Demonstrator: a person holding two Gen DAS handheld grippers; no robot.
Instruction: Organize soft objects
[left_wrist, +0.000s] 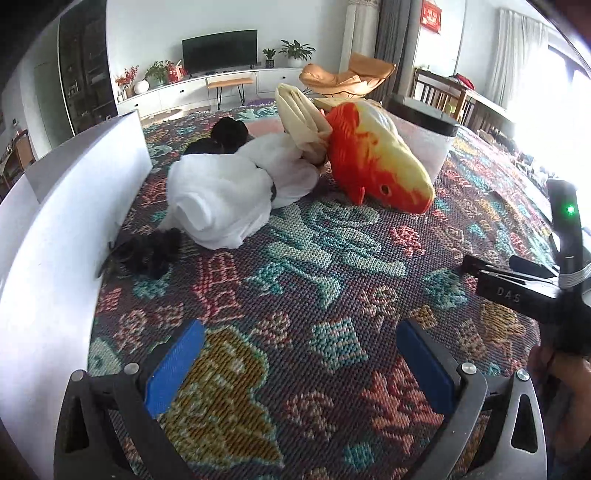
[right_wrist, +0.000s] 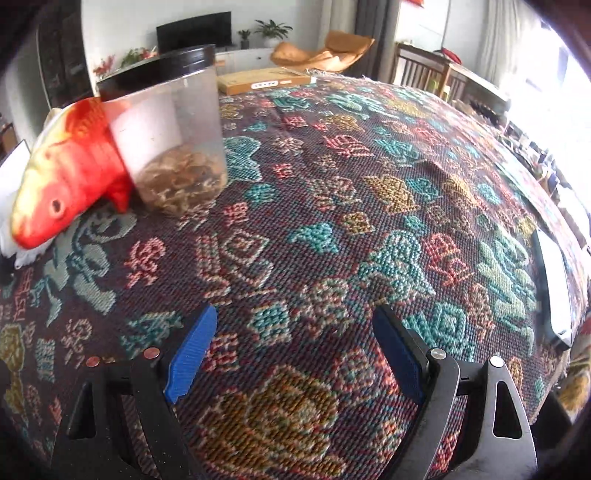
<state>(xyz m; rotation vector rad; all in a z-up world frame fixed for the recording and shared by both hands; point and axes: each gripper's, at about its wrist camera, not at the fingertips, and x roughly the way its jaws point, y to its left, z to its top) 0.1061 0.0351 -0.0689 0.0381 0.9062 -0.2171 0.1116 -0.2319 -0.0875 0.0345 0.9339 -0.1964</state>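
While both grippers are held over bare cloth (left_wrist: 295, 280), nothing is gripped: the left gripper (left_wrist: 299, 365) is seen with its blue pads spread wide and only woven pattern between them, and the right gripper (right_wrist: 295, 350) is likewise spread wide over empty weave. The soft things are gathered in a heap ahead of the left gripper and a little to its left: a white bundle (left_wrist: 221, 199) nearest, a cream bundle (left_wrist: 303, 118) leaning behind it, black fabric (left_wrist: 147, 254) against the white box (left_wrist: 74, 206), and a fish plush (left_wrist: 376, 162) to the right of the heap. The fish's long axis is laid diagonally, head toward the grippers, tail up against the tub (left_wrist: 424, 136). From the right gripper the fish (right_wrist: 62, 177) is found far to the upper left, well apart, with the tub (right_wrist: 173, 129) touching its back. The left gripper is judged the nearer to the white bundle; the fish head is judged reachable by either, though a swing leftward would be required of the right.
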